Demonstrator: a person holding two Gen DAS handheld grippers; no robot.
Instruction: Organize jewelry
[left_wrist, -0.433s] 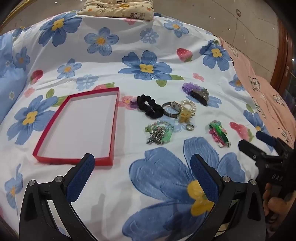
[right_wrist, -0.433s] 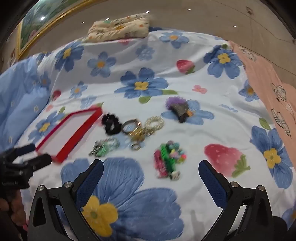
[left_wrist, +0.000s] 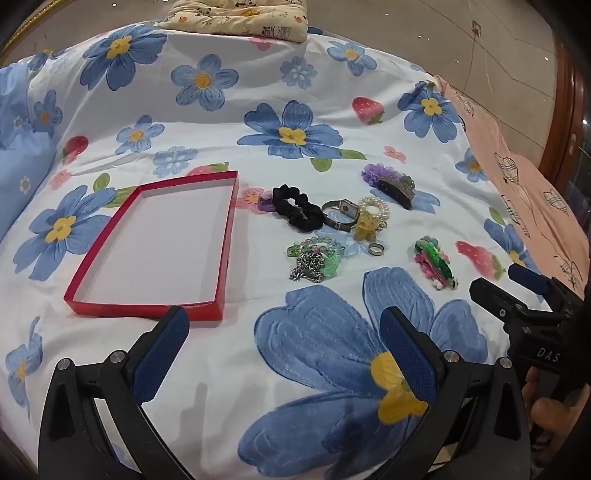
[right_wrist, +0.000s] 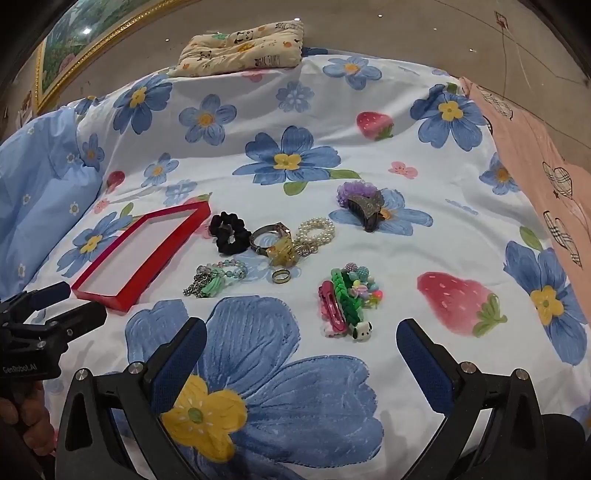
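The jewelry lies clustered mid-bed, right of the red box lid (left_wrist: 151, 254), whose long axis runs near to far. The black scrunchie (left_wrist: 297, 212) lies nearest it, the ring (right_wrist: 281, 276) nearer. Nothing has shifted since earlier. Only the right view shows a gilt frame (right_wrist: 96, 33). The left claw (left_wrist: 284, 354) and right claw (right_wrist: 301, 362) gape wide, empty.

A bedroom; floral bedsheet (right_wrist: 369, 155), pillow (right_wrist: 240, 46).

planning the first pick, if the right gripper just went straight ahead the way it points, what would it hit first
Probably the colourful hair clip pile: it lies directly ahead of the open right gripper, between the lines of its jaws. Only bare bedsheet lies before it, though depth is hard to judge.
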